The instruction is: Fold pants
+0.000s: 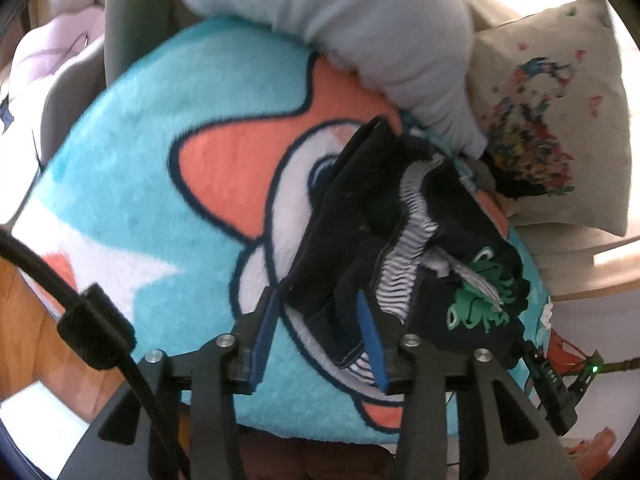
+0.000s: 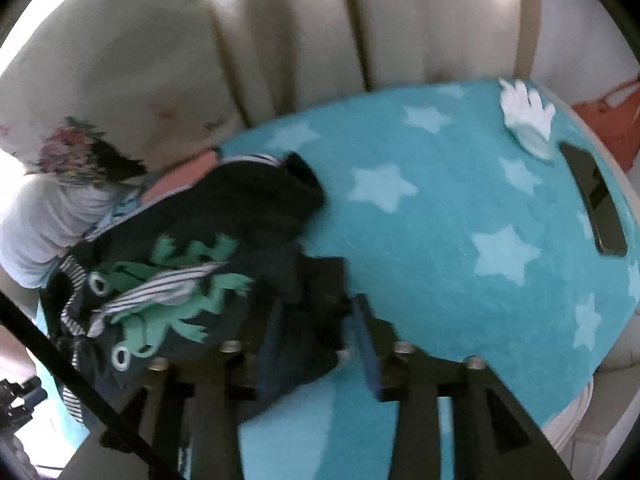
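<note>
Between your left gripper's [image 1: 320, 344] part-open blue pads [image 1: 370, 338] lies a dark leg of the pants [image 1: 352, 216]; whether the pads pinch it you cannot tell. That leg runs straight away from the fingers, up the turquoise blanket [image 1: 132, 208]. Your right gripper [image 2: 316, 348], also part-open, straddles dark cloth at the bundle's other side. Beyond, the frog-print heap sits crumpled beside a cushion [image 1: 552, 92].
</note>
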`<state>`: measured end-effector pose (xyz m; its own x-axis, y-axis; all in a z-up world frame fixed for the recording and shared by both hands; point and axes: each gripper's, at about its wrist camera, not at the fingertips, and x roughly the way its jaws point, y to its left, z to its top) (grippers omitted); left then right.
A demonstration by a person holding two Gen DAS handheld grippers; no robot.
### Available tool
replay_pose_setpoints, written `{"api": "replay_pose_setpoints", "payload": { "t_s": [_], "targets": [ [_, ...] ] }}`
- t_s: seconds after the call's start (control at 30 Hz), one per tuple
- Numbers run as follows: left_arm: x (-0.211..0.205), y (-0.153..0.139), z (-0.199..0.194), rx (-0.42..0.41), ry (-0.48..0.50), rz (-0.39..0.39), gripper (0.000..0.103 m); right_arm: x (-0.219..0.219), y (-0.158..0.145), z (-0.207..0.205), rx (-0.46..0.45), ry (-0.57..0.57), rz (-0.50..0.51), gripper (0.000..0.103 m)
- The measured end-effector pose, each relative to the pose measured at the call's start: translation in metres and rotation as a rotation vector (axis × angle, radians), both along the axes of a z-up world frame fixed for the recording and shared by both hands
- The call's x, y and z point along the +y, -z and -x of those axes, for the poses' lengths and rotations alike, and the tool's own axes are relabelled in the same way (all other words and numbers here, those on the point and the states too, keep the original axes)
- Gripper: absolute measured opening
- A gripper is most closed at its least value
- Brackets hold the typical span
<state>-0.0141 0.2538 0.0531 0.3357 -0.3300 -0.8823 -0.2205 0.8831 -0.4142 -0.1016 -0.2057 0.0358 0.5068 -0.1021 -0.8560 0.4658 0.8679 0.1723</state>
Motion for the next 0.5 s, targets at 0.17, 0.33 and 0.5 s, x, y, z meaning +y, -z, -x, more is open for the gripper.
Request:
{"api": "replay_pose_setpoints", "payload": {
  "t_s": [0.17,0.33,0.5],
  "targets": [
    [-0.005,-0.022,0.003,-0.083,0.056,-0.091,0.048,0.035,-0.002,-0.009,0.005,-0.070,0.035,0.053],
    [-0.008,-0.028,0.005,-0.116,0.091,-0.156,0.048,0.054,0.012,-0.011,0.039,-0.113,0.010,0.053],
    [-0.004,-0.025,0.003,-0.110,0.104,-0.140,0.048,0.066,0.028,-0.010,0.100,-0.133,0.004,0.060]
  ]
}}
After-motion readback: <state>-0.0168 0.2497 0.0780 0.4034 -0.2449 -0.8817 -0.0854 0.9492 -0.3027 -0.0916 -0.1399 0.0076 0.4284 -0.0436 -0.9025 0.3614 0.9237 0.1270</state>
